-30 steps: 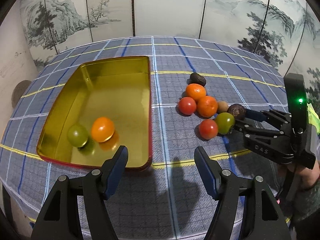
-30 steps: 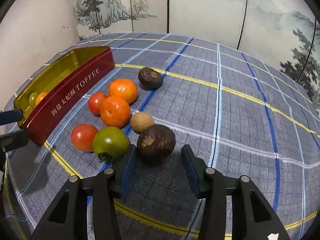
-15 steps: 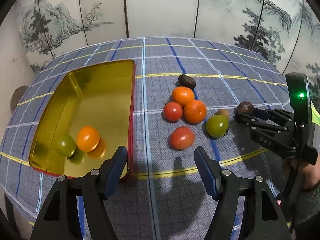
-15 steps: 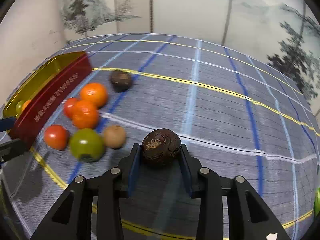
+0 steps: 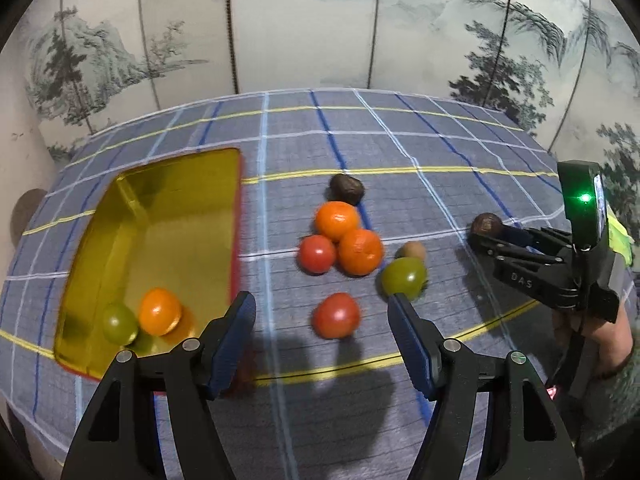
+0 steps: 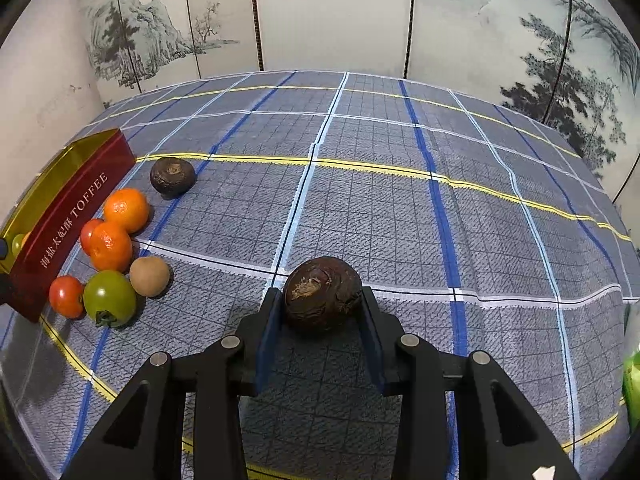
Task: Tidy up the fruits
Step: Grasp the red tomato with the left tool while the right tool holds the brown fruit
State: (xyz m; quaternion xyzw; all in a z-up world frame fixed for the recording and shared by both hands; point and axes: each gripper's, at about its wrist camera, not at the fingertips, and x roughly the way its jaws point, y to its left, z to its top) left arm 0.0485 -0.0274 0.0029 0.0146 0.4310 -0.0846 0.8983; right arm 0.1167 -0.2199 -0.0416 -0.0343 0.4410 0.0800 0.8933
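Fruits beside toffee tin, plaid cloth

A: What's different from a second ago?
B: The right gripper has closed its fingers on the dark brown fruit and carried it rightward, away from the green tomato.
A: And the left gripper?
B: Drifted toward the fruit pile; the red tomato now sits between its fingers.

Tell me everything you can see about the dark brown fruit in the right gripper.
The dark brown fruit is roundish, with rough, matte, ringed skin and a pale scuffed patch facing the camera. It sits clamped between the right gripper's blue pads, one pressing each side, apart from the fruit pile by the tin. A similar one lies farther back on the cloth.
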